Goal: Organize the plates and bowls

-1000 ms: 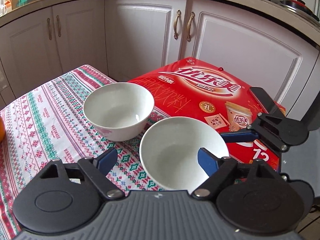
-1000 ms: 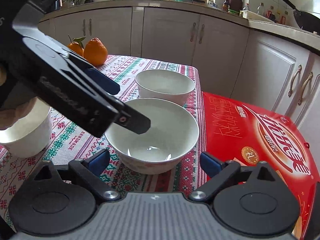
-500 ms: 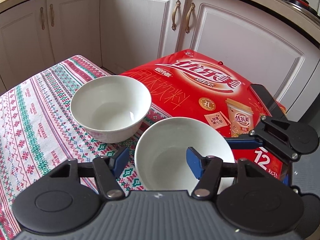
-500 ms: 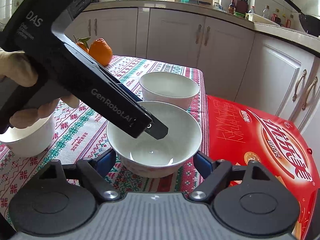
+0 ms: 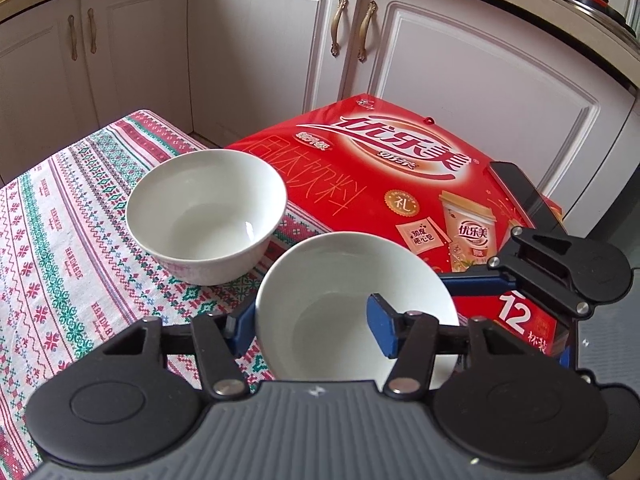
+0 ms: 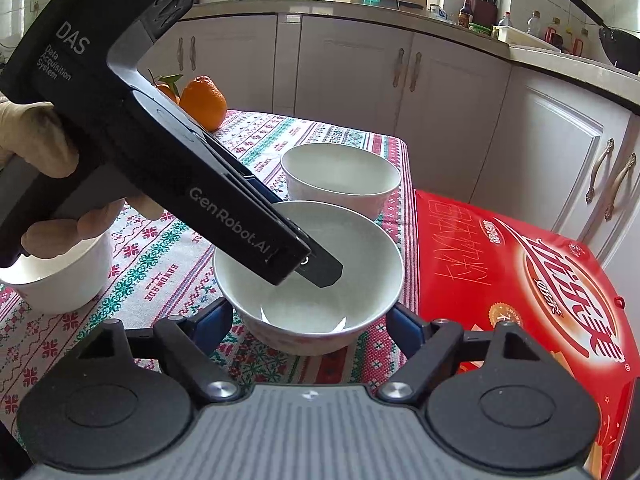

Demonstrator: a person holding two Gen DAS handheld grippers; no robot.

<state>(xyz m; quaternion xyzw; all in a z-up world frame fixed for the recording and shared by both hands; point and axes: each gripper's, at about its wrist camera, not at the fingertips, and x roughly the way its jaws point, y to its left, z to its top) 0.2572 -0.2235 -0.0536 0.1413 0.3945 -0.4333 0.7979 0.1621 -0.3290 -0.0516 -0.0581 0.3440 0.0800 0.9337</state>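
Observation:
A white near bowl (image 5: 340, 280) (image 6: 312, 288) sits on the patterned tablecloth (image 5: 60, 240) at the table's edge. My left gripper (image 5: 312, 330) straddles its near-left rim, one blue finger inside the bowl and one outside, jaws narrowed but not clamped. My right gripper (image 6: 310, 320) straddles the same bowl from the other side, a finger on each side of its base, open. The left gripper also shows in the right wrist view (image 6: 316, 270), reaching into the bowl. A second white bowl (image 5: 206, 214) (image 6: 340, 176) stands just beyond. A third white bowl (image 6: 56, 276) stands at the left.
A red drink carton (image 5: 400, 184) (image 6: 520, 272) lies flat beside the table's edge, right of the bowls. Two oranges (image 6: 202, 102) sit at the far end of the table. White kitchen cabinets (image 5: 280, 40) stand behind.
My left gripper has moved in over the near bowl's rim and its jaws have narrowed. My right gripper has moved closer, its fingers coming in beside the bowl's base.

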